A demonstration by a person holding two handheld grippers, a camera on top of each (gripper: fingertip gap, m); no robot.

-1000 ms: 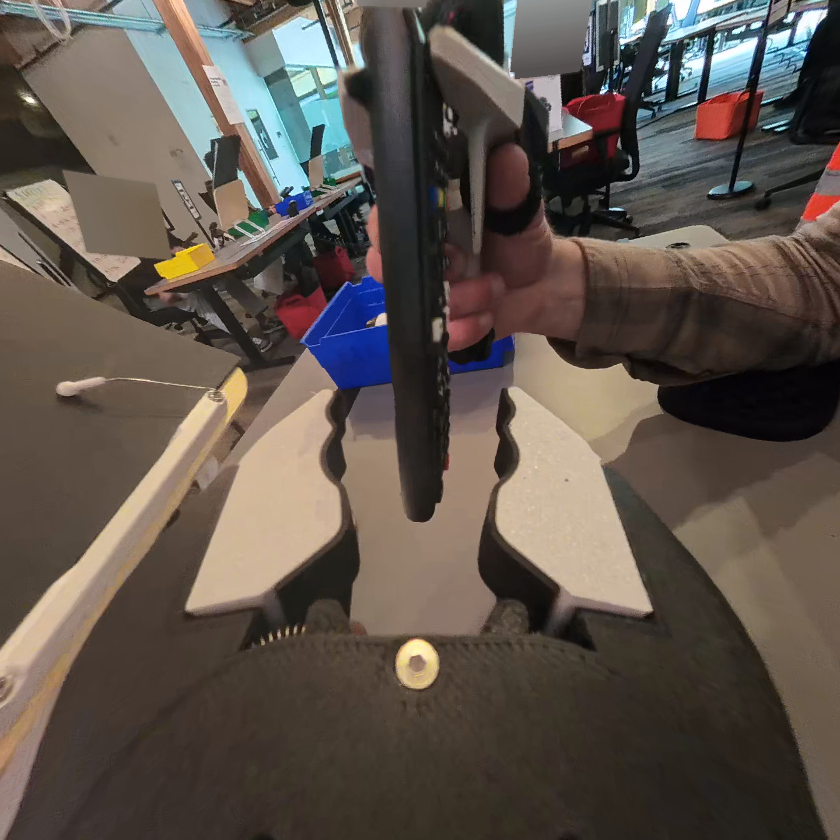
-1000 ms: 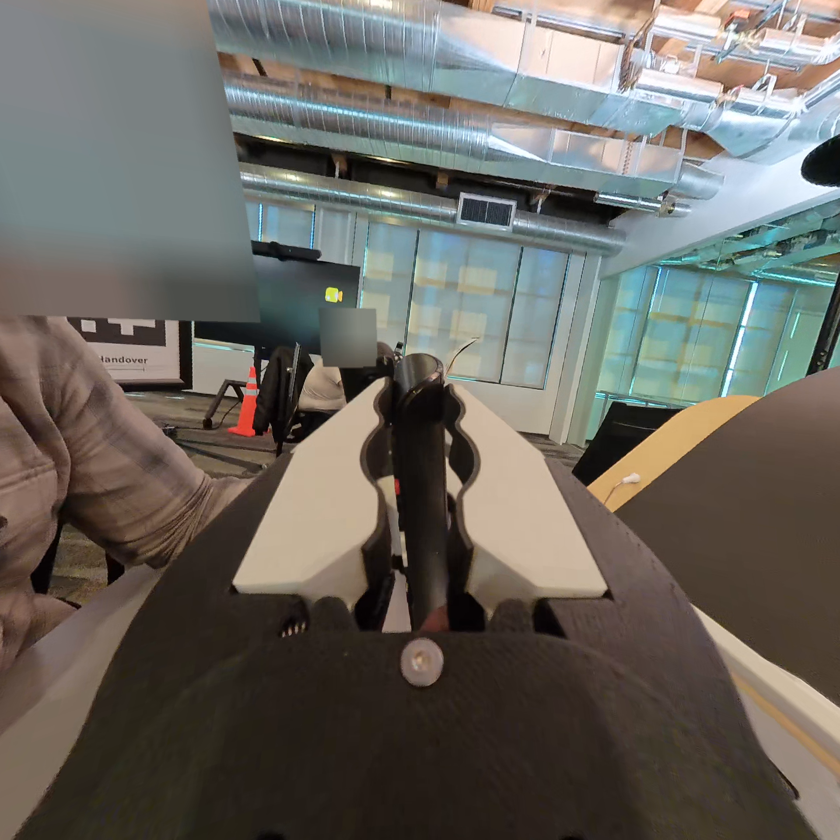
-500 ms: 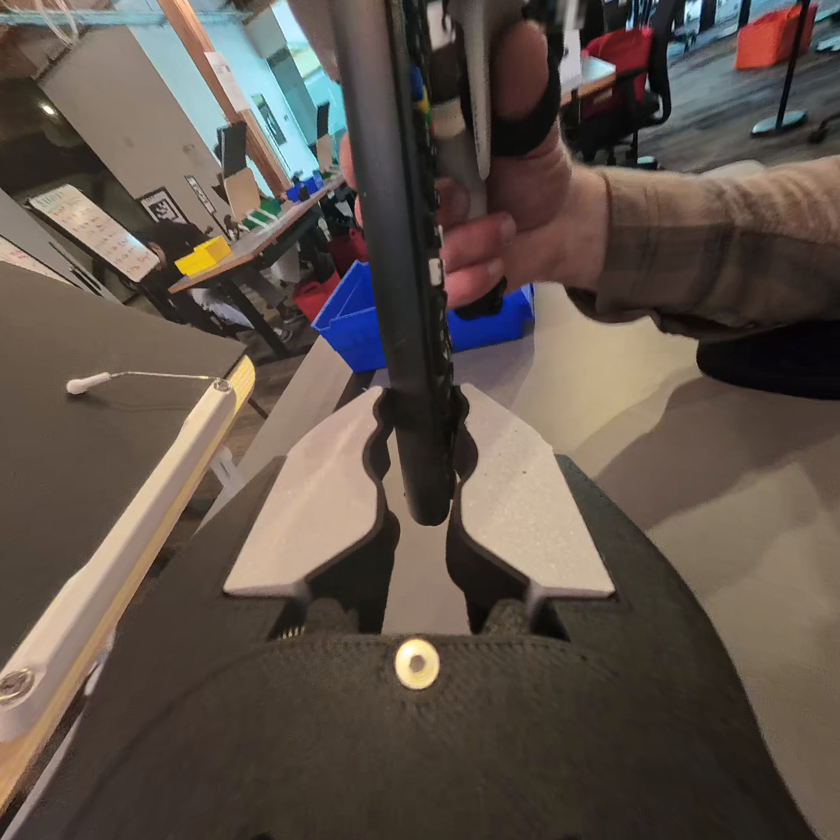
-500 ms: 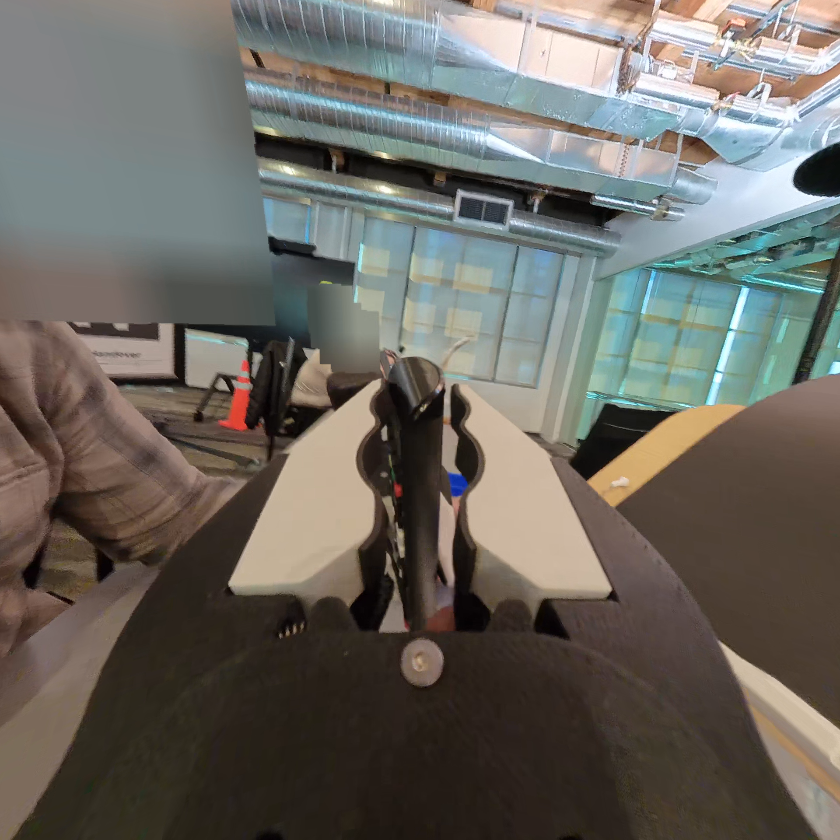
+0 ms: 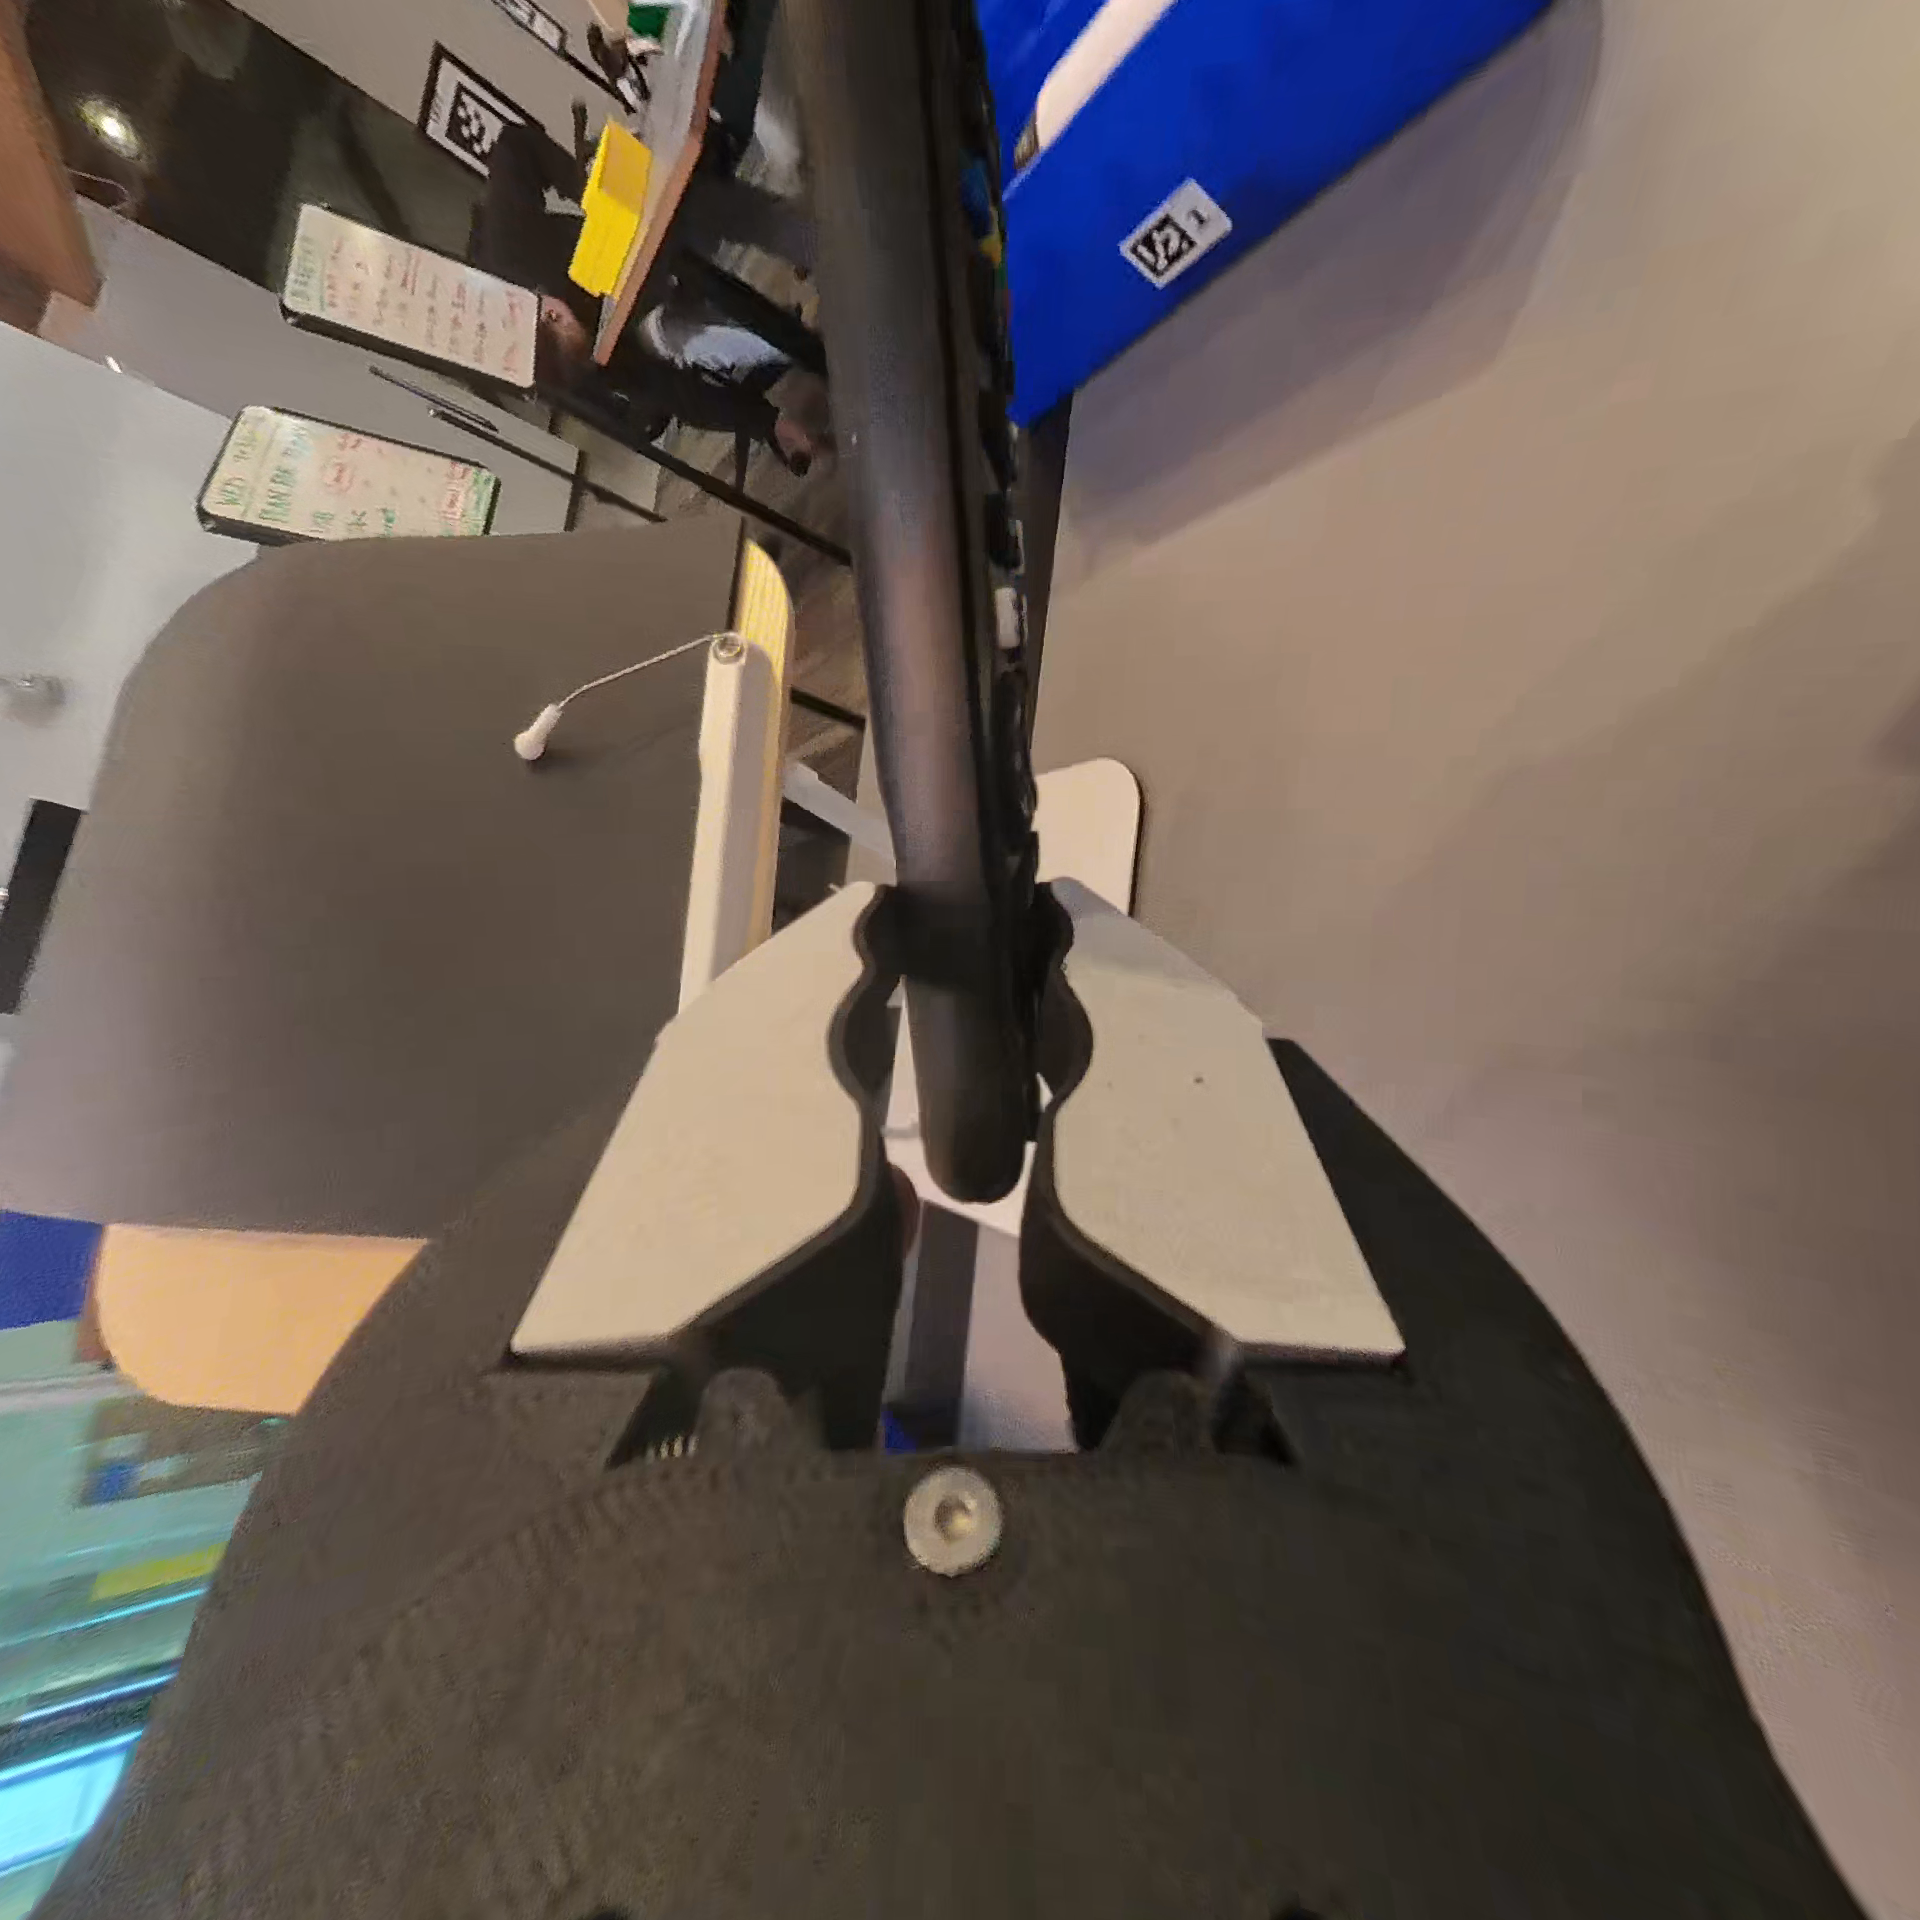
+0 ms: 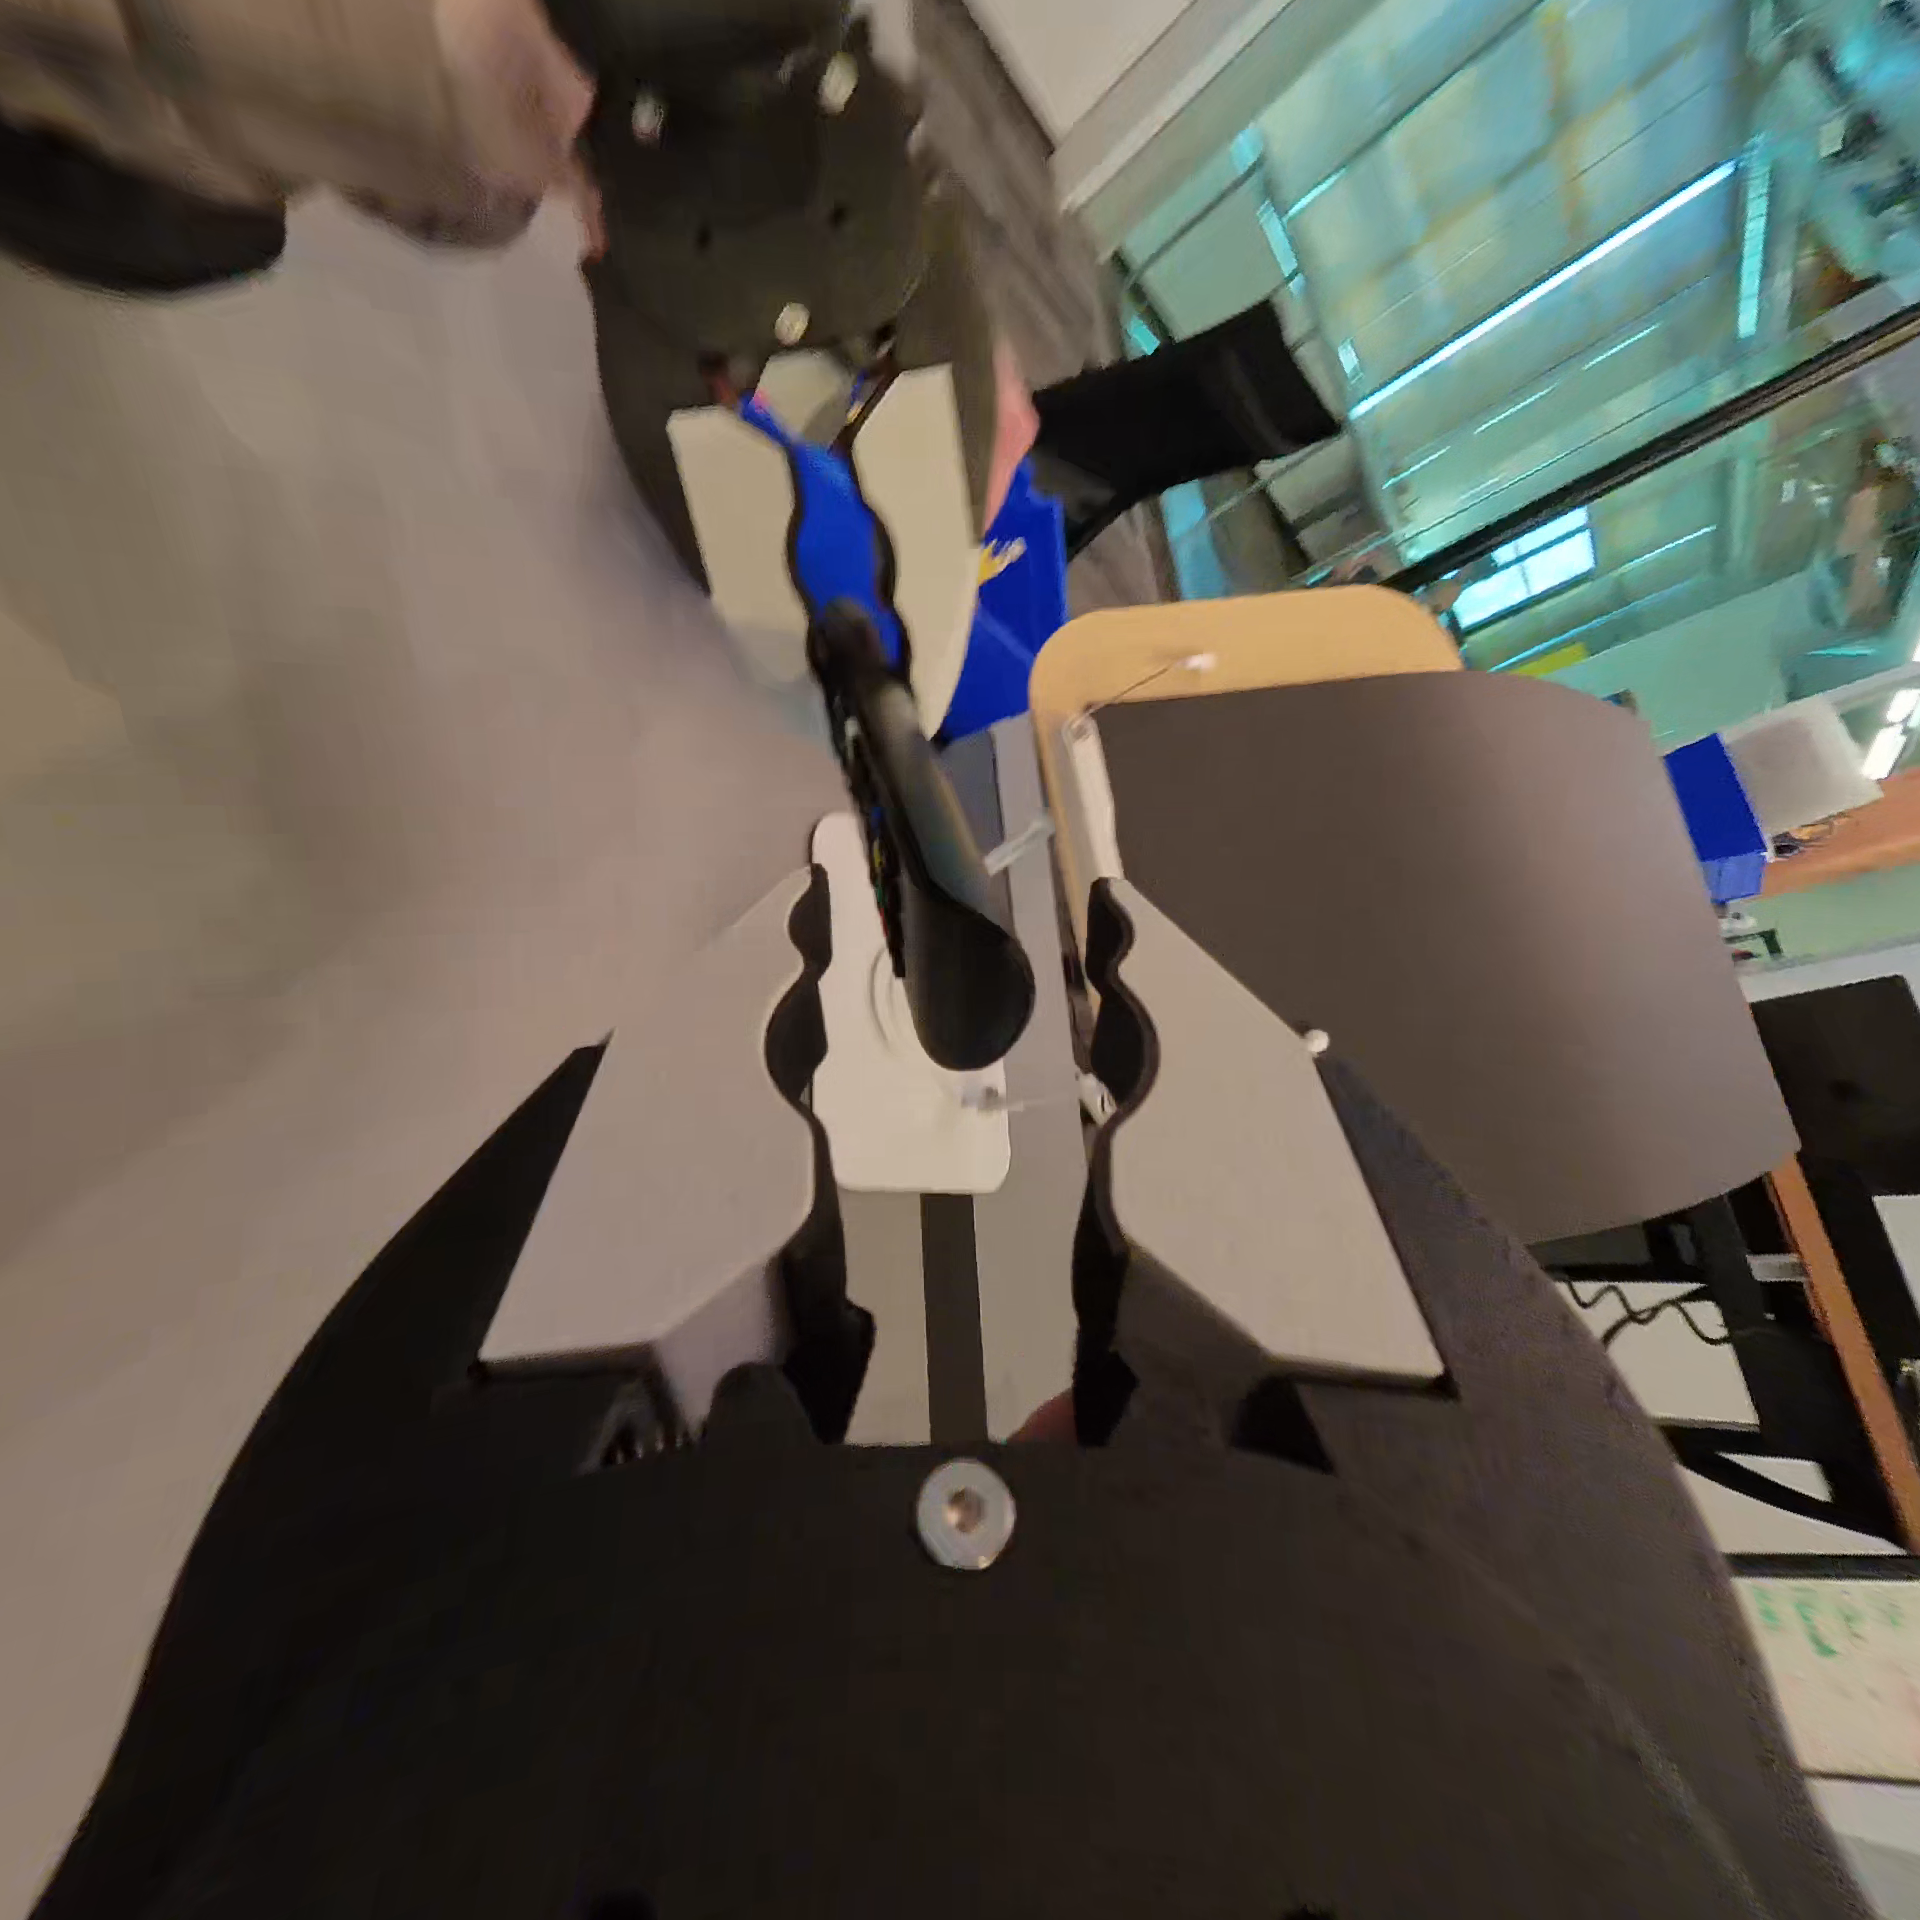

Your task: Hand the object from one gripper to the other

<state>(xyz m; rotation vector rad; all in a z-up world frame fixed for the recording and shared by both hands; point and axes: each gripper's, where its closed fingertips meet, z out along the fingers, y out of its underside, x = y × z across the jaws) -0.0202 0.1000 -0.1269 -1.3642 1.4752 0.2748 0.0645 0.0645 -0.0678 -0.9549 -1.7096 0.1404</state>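
Observation:
The object is a long black remote control (image 5: 914,520) with coloured buttons along one edge. My left gripper (image 5: 961,914) is shut on its lower end, and the remote sticks out forward past the fingertips. In the right wrist view my right gripper (image 6: 956,894) is open. The remote's (image 6: 914,758) free end lies between its fingers without touching them. The left gripper (image 6: 847,644) shows farther off in that view, holding the remote's other end, with a person's hand and sleeve behind it.
A blue bin (image 5: 1195,156) stands on the grey table (image 5: 1455,727) beyond the remote. A black panel with a wooden edge (image 5: 364,883) stands beside the table and also shows in the right wrist view (image 6: 1403,935). A small white plate (image 6: 914,1122) lies under the grippers. The gap from one gripper's tips to the other's is roughly 12 centimetres.
The left gripper has closed on the remote's end. The right gripper has opened and let go of it. Both views have tilted, and the grippers have drawn slightly apart.

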